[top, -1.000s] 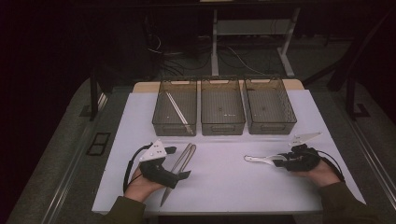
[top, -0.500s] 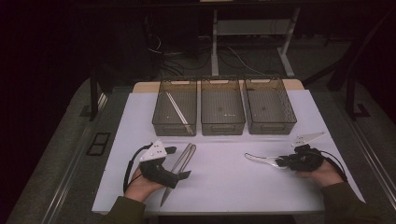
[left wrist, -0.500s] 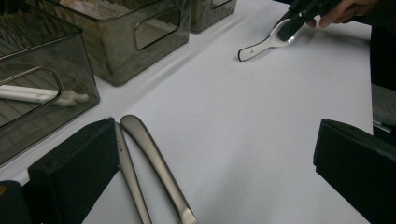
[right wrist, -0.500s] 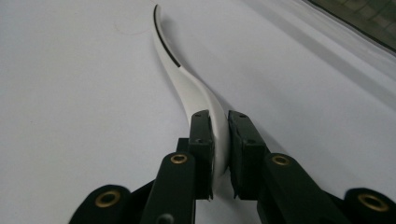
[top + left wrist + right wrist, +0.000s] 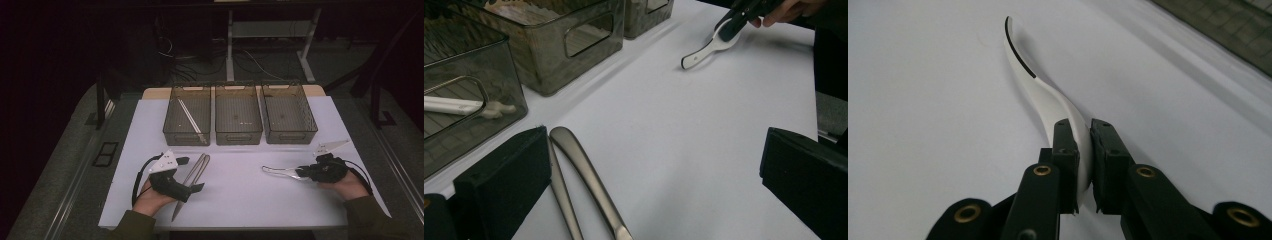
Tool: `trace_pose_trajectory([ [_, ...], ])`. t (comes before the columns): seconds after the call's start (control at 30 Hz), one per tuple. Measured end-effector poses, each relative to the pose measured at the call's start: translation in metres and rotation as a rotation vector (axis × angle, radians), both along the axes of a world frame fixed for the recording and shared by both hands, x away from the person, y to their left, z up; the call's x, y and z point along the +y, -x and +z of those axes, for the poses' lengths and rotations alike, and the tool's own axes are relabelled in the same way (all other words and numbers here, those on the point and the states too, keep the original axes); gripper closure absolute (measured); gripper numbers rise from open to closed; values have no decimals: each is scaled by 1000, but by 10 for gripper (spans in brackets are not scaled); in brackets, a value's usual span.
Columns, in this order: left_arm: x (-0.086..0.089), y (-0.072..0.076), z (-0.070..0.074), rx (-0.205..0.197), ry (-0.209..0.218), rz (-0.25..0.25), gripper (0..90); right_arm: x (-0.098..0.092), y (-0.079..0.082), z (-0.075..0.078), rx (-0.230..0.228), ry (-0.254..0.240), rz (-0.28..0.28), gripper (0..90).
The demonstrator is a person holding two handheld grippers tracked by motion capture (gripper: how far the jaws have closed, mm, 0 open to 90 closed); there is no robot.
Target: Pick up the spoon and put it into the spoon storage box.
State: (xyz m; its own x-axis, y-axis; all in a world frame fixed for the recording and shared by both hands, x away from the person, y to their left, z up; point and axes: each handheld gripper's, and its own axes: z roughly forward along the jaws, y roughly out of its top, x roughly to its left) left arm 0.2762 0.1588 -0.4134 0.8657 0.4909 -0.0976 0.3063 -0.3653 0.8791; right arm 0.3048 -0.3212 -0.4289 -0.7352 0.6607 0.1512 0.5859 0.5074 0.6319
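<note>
High view — three clear bins (image 5: 238,120) stand in a row at the far side of the white counter (image 5: 240,200); the left bin (image 5: 187,122) already contains a pair of pale chopsticks (image 5: 190,119), while the middle and right bins look empty, so the sorting appears barely begun. Two metal utensils (image 5: 192,177) lie side by side just beside the left gripper (image 5: 192,172), and the white spoon (image 5: 280,172) lies near the right gripper (image 5: 305,174), its free end toward the counter's middle. Left gripper view — the jaws stand wide apart with nothing between them; the metal utensils (image 5: 584,185) run alongside the left-hand jaw, unheld, and the spoon (image 5: 706,50) shows far off in the other gripper. Right gripper view — the jaws have just been closing and now pinch the spoon (image 5: 1048,100) at one end, its curved length reaching forward over the counter. Judged remaining: carry the spoon to a bin, then deal with the metal utensils.
</note>
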Motion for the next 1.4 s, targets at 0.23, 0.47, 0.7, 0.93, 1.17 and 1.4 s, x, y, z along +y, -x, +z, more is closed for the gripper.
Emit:
trace_pose_trajectory([
  [0.23,1,0,0,-5,2,3,0,-3,3,12,-22,-45,-11,817],
  [0.47,1,0,0,-9,1,3,0,-4,5,24,-43,-73,-24,818],
  [0.7,0,1,0,-11,-3,1,0,-7,4,34,-63,-110,-48,818],
  [0.93,0,0,1,-11,-4,2,0,-10,0,43,-73,-154,-68,818],
  [1.17,0,1,1,-11,1,3,0,-10,-6,50,-88,-175,-85,818],
  [1.4,0,0,0,-8,3,5,0,-9,-15,58,-106,-185,-100,818],
])
